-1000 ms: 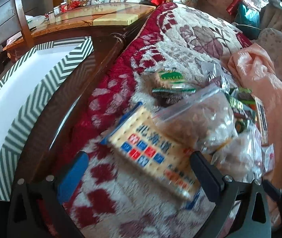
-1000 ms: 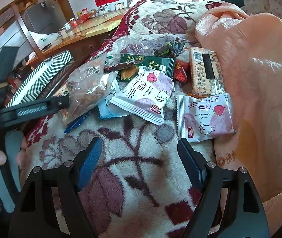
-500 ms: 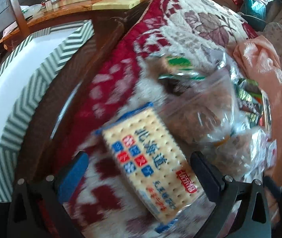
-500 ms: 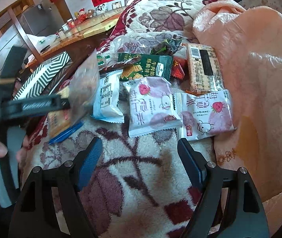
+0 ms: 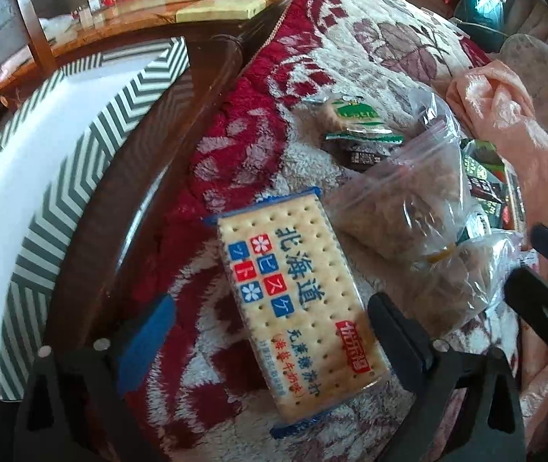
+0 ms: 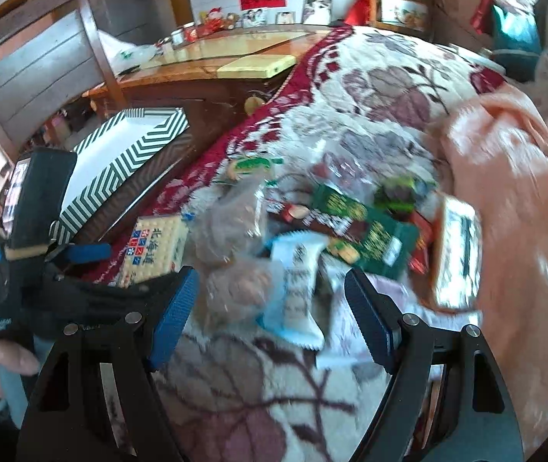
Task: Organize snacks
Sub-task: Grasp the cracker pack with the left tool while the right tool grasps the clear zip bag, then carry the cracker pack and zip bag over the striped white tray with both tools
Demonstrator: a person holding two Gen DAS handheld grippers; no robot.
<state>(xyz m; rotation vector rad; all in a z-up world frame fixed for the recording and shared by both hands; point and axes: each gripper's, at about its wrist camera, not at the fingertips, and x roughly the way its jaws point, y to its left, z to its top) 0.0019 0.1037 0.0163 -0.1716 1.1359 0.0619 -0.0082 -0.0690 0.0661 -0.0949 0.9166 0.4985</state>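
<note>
One cracker packet (image 5: 297, 296) lies between the spread fingers of the left gripper (image 5: 270, 331); two clear bags (image 5: 404, 208) sit beside it. The right gripper (image 6: 270, 315) gapes wide, holding nothing.

The right gripper (image 6: 270, 308) hovers with jaws spread over a blurred clear bag (image 6: 235, 254) and white packet (image 6: 297, 288). The left gripper (image 6: 85, 269) flanks the cracker pack (image 6: 154, 248).
</note>
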